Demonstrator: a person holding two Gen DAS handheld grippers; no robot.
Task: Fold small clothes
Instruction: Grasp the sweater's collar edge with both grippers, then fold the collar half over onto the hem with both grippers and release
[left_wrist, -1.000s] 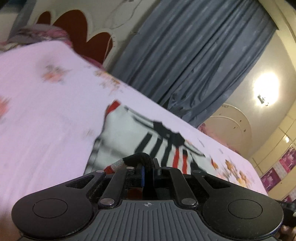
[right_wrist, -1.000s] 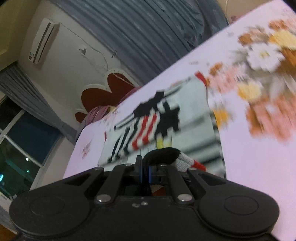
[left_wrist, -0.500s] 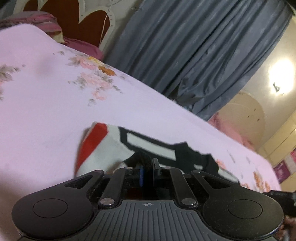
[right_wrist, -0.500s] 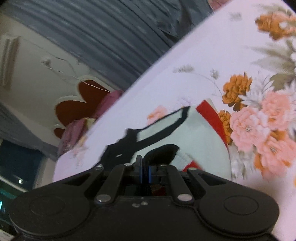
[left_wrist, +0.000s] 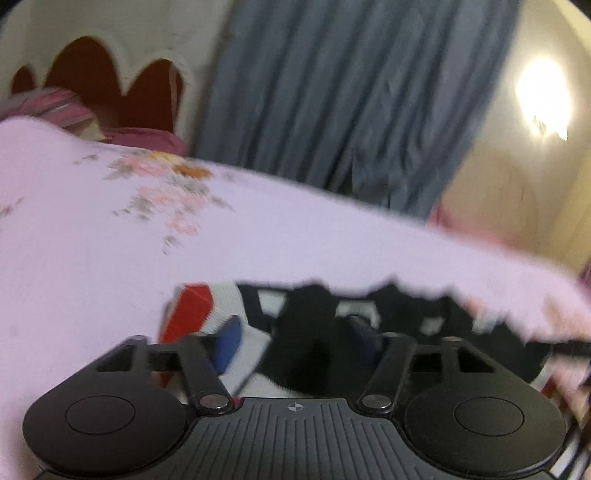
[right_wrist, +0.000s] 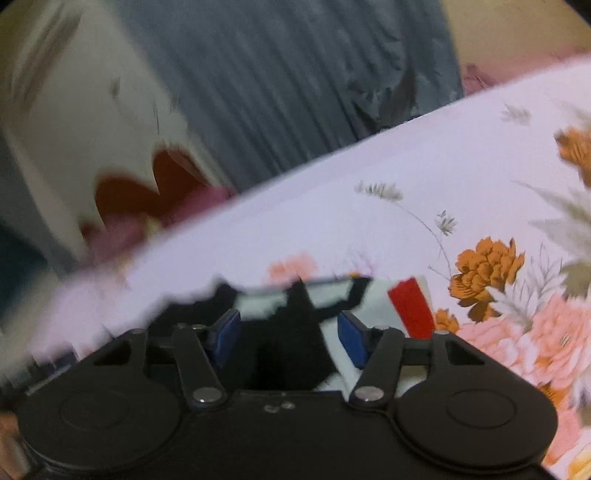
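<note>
A small white garment (left_wrist: 225, 301) with black bands and a red stripe (left_wrist: 190, 314) lies folded over on the pink floral bedsheet (left_wrist: 110, 258). My left gripper (left_wrist: 295, 332) hovers low over its near edge. Its jaws are opening, and a black fold of the cloth (left_wrist: 310, 354) sits loose between the blue pads (left_wrist: 229, 343) without being pressed. In the right wrist view the same garment (right_wrist: 375, 293) shows its red stripe (right_wrist: 410, 306). My right gripper (right_wrist: 290, 332) is also opening, with the black hem (right_wrist: 291, 343) lying between its pads (right_wrist: 352, 339), untouched.
A grey-blue curtain (left_wrist: 332, 92) hangs behind the bed. A dark red scalloped headboard (left_wrist: 103, 74) and pink pillows (left_wrist: 55, 107) stand at the far left. A bright wall lamp (left_wrist: 543, 96) glows at right. Bare sheet (right_wrist: 406, 166) stretches beyond the garment.
Both grippers carried the garment's black edge forward over itself and sank toward the bed. Their jaws, shut on the cloth before, now stand apart and have let go of it.
</note>
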